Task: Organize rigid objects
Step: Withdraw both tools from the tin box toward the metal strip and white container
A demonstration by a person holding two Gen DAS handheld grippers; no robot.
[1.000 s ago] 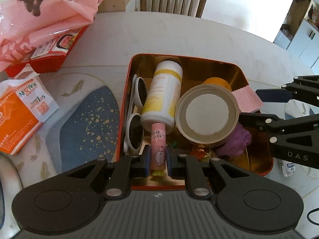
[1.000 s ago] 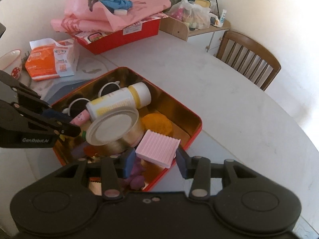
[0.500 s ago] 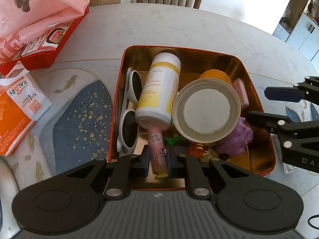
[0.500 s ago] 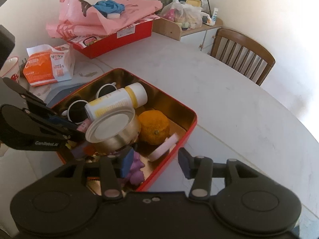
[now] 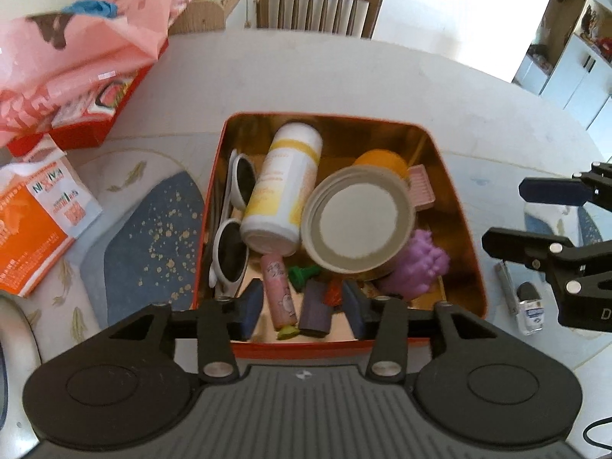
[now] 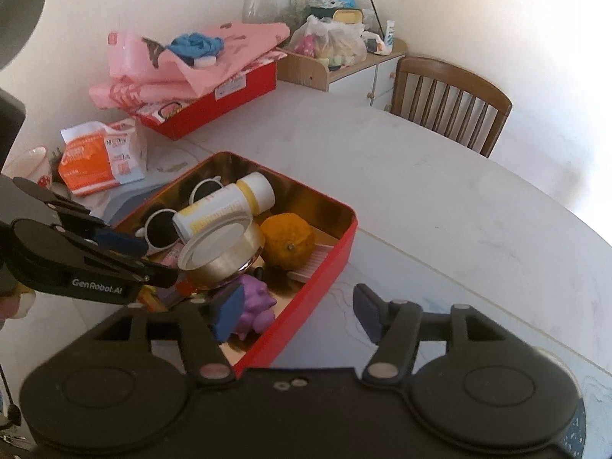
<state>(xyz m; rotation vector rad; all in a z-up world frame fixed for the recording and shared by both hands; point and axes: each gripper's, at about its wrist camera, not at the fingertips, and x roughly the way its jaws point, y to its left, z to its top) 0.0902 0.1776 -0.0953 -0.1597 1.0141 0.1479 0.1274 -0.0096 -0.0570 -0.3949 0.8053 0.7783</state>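
White tabletop (image 6: 440,206), red tin (image 5: 464,206) packed full. Left gripper (image 5: 302,306) has just been opening, its jaws now clear of the pink tube (image 5: 281,290) lying between them on the tin floor. Right gripper (image 6: 296,311) has been widening too, holding nothing. The ribbed pink block (image 5: 420,187) is half buried behind the round lid (image 5: 357,222) and orange (image 6: 288,241).

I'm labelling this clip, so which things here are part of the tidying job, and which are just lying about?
Part of the job:
- red tin
- white bottle
- sunglasses
- round lid
- orange
- purple toy
- pink tube
- pink ridged block

Lying about:
- tissue pack
- pink bag
- chair
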